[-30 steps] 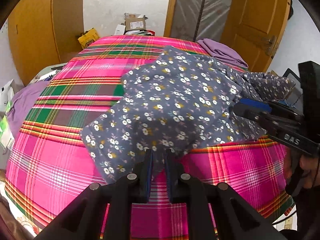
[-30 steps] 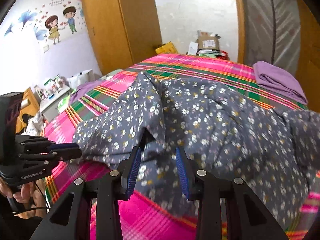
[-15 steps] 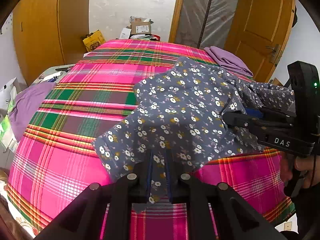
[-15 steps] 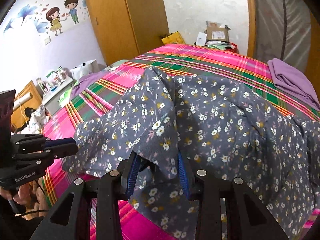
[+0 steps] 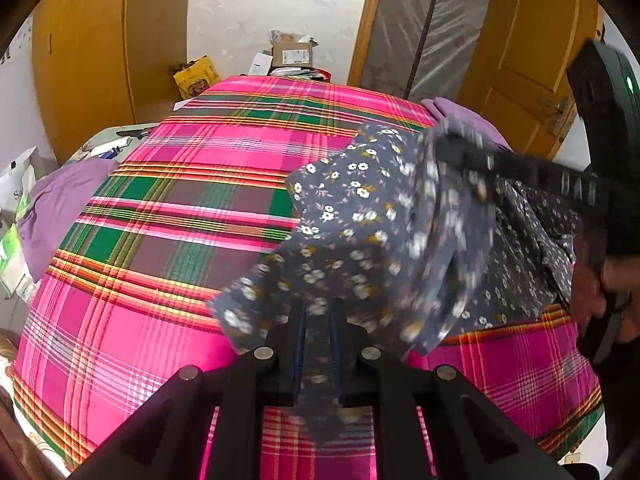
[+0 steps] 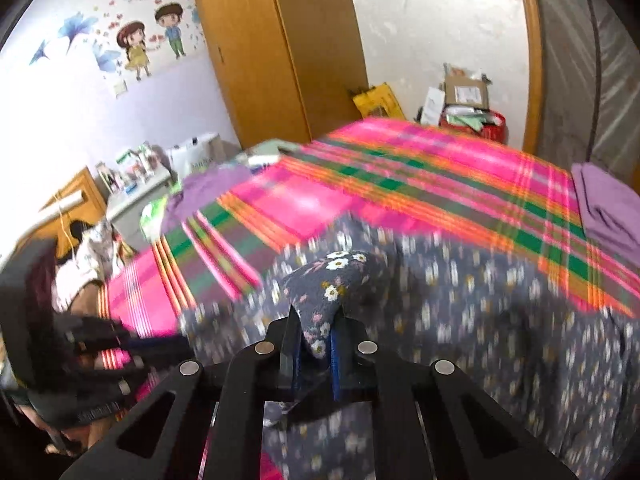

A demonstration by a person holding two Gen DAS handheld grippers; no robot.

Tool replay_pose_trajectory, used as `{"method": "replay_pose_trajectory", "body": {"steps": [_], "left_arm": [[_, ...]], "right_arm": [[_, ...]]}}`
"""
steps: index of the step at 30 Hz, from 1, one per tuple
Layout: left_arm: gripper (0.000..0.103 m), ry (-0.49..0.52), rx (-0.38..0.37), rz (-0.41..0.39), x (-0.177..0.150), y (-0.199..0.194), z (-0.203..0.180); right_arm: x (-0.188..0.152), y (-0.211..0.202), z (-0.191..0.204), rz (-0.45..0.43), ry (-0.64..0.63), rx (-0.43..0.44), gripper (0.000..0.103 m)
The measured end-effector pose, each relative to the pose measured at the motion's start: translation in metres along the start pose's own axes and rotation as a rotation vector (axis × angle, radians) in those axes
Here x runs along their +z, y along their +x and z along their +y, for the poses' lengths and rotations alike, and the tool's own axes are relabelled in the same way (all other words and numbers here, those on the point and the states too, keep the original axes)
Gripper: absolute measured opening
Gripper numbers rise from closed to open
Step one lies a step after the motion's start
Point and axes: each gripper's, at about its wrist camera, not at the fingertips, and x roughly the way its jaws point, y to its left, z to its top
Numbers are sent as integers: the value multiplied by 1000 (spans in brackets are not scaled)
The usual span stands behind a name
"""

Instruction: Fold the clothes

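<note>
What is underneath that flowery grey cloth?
A pink plaid bedcover lies under the floral garment. What the draped cloth hides beneath itself cannot be seen.

— What's around me besides the job itself?

— I see a bed covered by a pink, green and orange plaid blanket (image 5: pixel 192 216). A folded purple cloth (image 6: pixel 608 208) lies at its far right corner, and another purple cloth (image 5: pixel 60 200) hangs off its left side.

— And past the bed?

— On the floor I see a brown cardboard box with a white label (image 5: pixel 291 53) and a yellow printed packet (image 5: pixel 196 76) beside it. A tall orange-brown wooden wardrobe (image 6: pixel 276 52) stands to the left, a wooden door (image 5: pixel 528 64) to the right. My right-side view shows cartoon children stickers (image 6: pixel 154 40) on the lilac wall.
</note>
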Motion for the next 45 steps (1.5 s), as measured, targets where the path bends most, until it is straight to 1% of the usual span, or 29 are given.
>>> {"method": "replay_pose_trajectory", "body": {"steps": [4,7,11,15,17,19,20,22,23,24,26,27,29,32,33,35,37,40,42,43,44,45], "left_arm": [[12,-31,-10,-25,3,-2,10],[12,-43,-13,-35,5,-2,16],[12,-60,-18,-30,6,4,23],[12,-74,-20,-20,7,10,29],[12,-81,-22,-12,8,13,31],[12,-82,-22,-10,8,14,32],[12,-83,-22,-10,8,15,32],[12,-80,-27,-12,9,16,31],[12,-77,-30,-12,9,16,30],[12,-74,-34,-12,9,16,28],[12,-65,-42,-9,8,15,23],[12,-61,-45,-7,7,15,20],[12,-53,-51,-3,6,15,15],[12,-41,-61,-1,4,13,7],[12,-37,-63,-2,4,11,5],[12,-27,-64,-1,2,10,0],[12,-21,-65,5,1,10,-3],[12,-11,-67,15,0,11,-9],[12,-8,-69,17,-1,12,-11],[12,-6,-69,19,-1,12,-12],[12,-5,-69,19,0,13,-13],[12,-5,-69,19,0,13,-13]], "right_arm": [[36,1,-4,-67,-8,-2,10],[66,2,-16,-128,21,-29,10],[100,0,-46,-197,88,-102,10],[116,-5,-87,-274,185,-217,10],[116,-9,-109,-302,245,-279,10],[112,-14,-136,-307,322,-339,13],[107,-15,-150,-287,357,-361,14],[92,-15,-173,-216,417,-390,18],[85,-15,-185,-181,447,-404,26],[79,-16,-189,-162,459,-415,33],[62,-25,-176,-153,406,-421,37],[53,-30,-169,-149,372,-423,37],[33,-40,-146,-135,322,-371,39],[-1,-44,-109,-65,263,-225,50],[-17,-44,-94,-36,247,-174,52],[-43,-39,-67,23,234,-87,52],[-65,-37,-48,65,235,-31,52],[-80,-34,-29,110,221,23,52],[-83,-32,-21,117,195,35,52],[-79,-33,-21,107,184,26,52],[-72,-35,-26,86,175,8,47],[-65,-37,-30,64,165,-11,24]]}}
